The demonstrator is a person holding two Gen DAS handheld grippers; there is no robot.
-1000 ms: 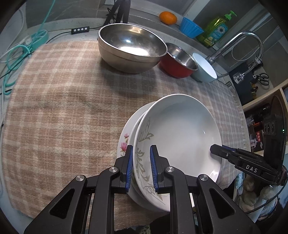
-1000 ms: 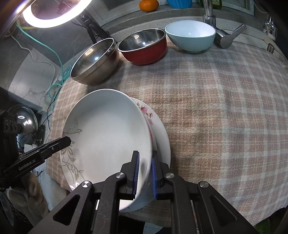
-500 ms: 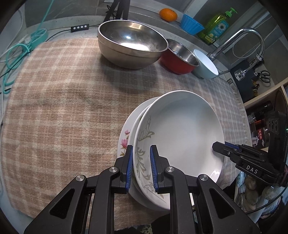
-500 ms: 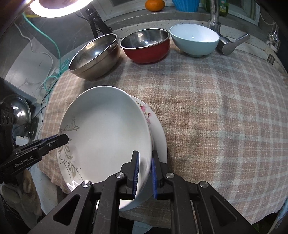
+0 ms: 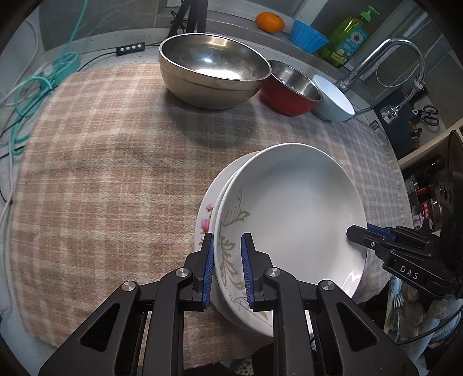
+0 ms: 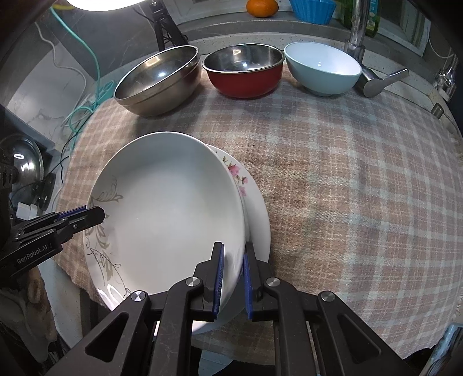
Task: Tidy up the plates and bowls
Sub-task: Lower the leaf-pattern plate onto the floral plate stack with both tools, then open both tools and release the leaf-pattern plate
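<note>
Home kitchen; sink faucet (image 5: 385, 55), dish soap (image 5: 347, 37) (orange (image 5: 269, 21) on ledge)

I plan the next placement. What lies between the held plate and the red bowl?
Only bare checked cloth lies between the plate and the red bowl, seen in the right wrist view.

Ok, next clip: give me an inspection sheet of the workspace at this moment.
Surface: plaid cloth over the counter.
Job's things: leaf-pattern plate, gripped on opposite rims, over the flower-pattern plate; steel bowl, red bowl and pale blue bowl in a row at the back.
Clutter: orange, blue cup, soap bottle on the ledge.
Grippers: left gripper and right gripper both shut on the leaf-pattern plate.
Cables: teal cable, power strip.
Surroundings: faucet, ring light.
</note>
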